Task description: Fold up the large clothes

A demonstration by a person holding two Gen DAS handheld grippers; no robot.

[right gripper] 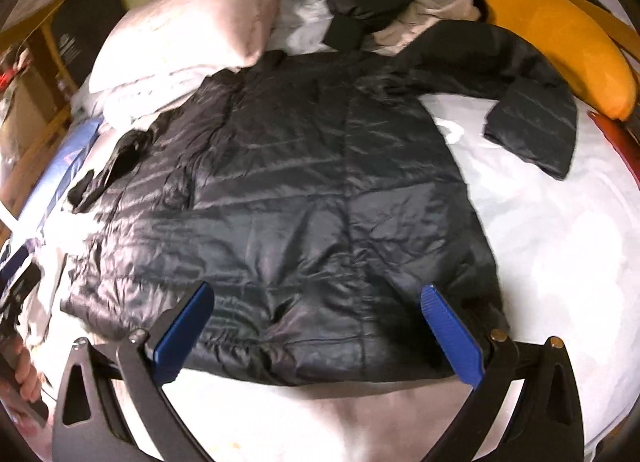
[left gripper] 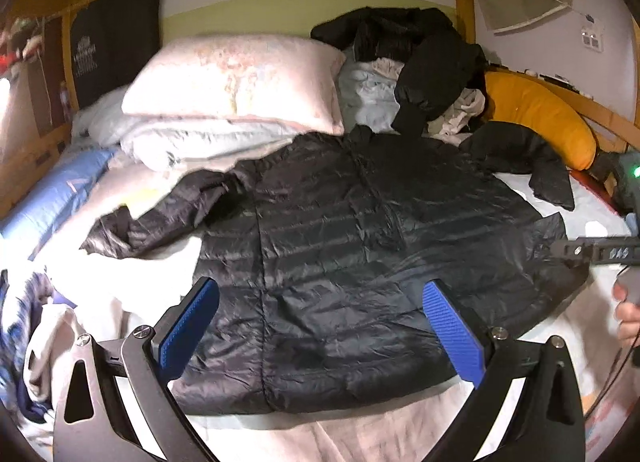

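Pale sheets cover the bed [left gripper: 360, 438], and spread flat across it lies the black quilted puffer jacket [left gripper: 360, 262], collar toward the pillows, hem toward the camera. From the left wrist view, the left tool [left gripper: 320, 326] hovers over the jacket's hem with its blue-padded fingers [left gripper: 188, 330] wide apart, holding nothing. This view catches the big pink pillow [left gripper: 236, 77] stacked on folded bedding, a heap of dark clothes [left gripper: 416, 61] behind the collar, the orange bolster cushion [left gripper: 540, 117] by the wall, and, at the right edge, the other tool's black body with a person's hand [left gripper: 628, 314] on it. One sleeve trails off left over the bedding, crumpled.

Over to the right wrist view: the right tool [right gripper: 318, 330] is also spread wide and empty, poised above the hem of the jacket [right gripper: 300, 189]. Here the right sleeve [right gripper: 532, 129] shows clearly, bent down across bare sheet, cuff well apart from the body. Fingers [right gripper: 28, 378] gripping a handle appear at the far left edge.
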